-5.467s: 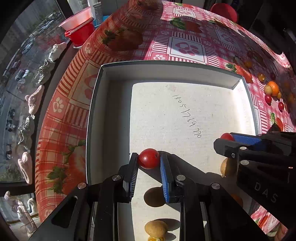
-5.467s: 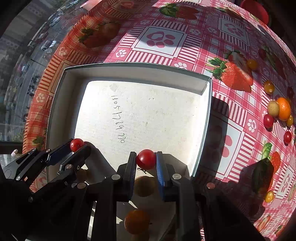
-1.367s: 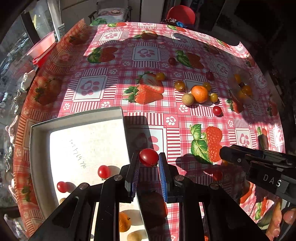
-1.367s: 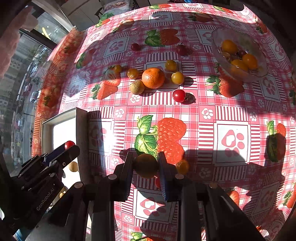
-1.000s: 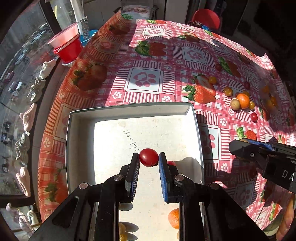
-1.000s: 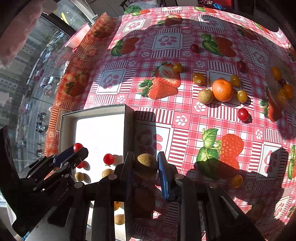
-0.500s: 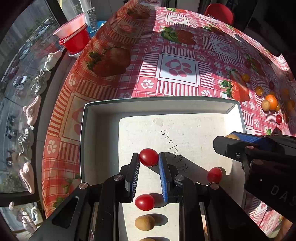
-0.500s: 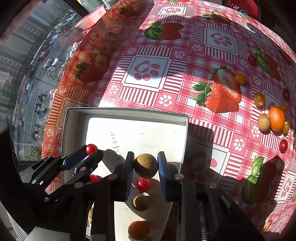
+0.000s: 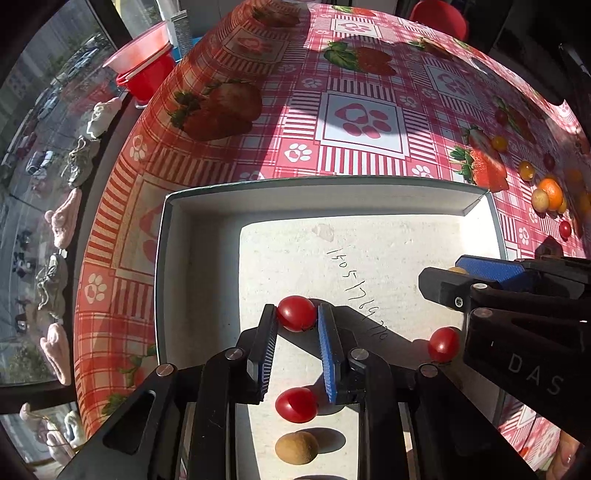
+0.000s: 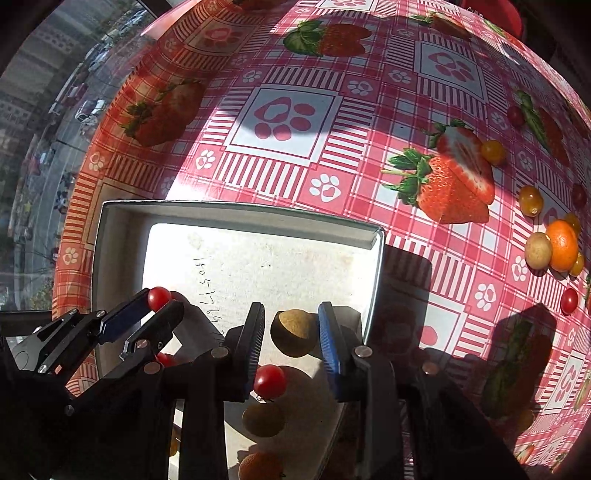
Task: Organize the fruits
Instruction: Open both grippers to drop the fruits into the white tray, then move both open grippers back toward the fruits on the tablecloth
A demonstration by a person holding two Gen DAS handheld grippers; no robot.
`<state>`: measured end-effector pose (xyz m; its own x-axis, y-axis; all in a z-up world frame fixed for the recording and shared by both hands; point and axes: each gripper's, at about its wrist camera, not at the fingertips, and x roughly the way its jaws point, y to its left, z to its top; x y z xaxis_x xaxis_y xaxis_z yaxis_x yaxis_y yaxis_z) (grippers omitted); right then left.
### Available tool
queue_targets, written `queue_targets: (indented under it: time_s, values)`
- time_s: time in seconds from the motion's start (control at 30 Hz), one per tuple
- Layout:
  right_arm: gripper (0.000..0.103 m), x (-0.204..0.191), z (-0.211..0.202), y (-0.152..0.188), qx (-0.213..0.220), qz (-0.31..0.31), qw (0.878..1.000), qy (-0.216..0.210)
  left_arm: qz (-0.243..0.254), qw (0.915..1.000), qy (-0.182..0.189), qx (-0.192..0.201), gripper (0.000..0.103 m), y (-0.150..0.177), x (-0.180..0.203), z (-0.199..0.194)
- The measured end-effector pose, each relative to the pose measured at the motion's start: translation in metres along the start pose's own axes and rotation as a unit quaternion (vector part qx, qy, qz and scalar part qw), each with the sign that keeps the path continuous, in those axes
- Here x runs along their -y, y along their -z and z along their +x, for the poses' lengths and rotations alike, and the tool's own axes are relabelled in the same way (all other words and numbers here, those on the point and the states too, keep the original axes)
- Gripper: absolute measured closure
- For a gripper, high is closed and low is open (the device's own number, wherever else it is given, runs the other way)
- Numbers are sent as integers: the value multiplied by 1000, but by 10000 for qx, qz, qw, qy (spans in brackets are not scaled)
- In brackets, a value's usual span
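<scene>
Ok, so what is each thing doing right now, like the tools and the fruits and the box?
left tool: shut on the red tomato, above the box.
right tool: open, a gap shows beside the brown fruit between its fingers.
box: lidless, with fruit lying inside.
loose tomato: resting on the box floor.
orange: on the tablecloth, outside the box.

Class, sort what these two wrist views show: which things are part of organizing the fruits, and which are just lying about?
Part of the job:
- white box
- red cherry tomato in the left gripper
- brown round fruit between the right gripper's fingers
- orange and loose fruits on the tablecloth

Lying about:
- red buckets
- red chair
</scene>
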<state>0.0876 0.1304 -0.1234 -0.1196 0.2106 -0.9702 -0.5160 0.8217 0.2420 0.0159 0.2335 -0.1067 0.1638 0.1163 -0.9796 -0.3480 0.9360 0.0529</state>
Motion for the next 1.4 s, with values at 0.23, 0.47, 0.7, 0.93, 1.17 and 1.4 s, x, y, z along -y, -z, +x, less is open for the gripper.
queue_targets:
  time_s: [0.23,0.47,0.7,0.93,1.17,1.4]
  values:
    - [36,-13,-4,-6,60,20,9995,-300,-21,9993,-233,283,25,0,2,-12]
    - [21,-5,-31,-3,303,209,9978,-544,-12,9996,-183,234,25,3,6,-23]
    - [21,26,-61,12,539,498,9961,-485,257,9991,-119,326,25,6,35,-40]
    - [21,95,-76,45,585,1001,9932,-99,612,9970,109,465,25,0,80,-55]
    - [20,168,-86,71,559,1568,9856,308,893,9940,311,551,25,-17,128,-63]
    - [20,206,-91,87,492,1853,9808,360,1095,9921,344,499,25,-28,165,-62]
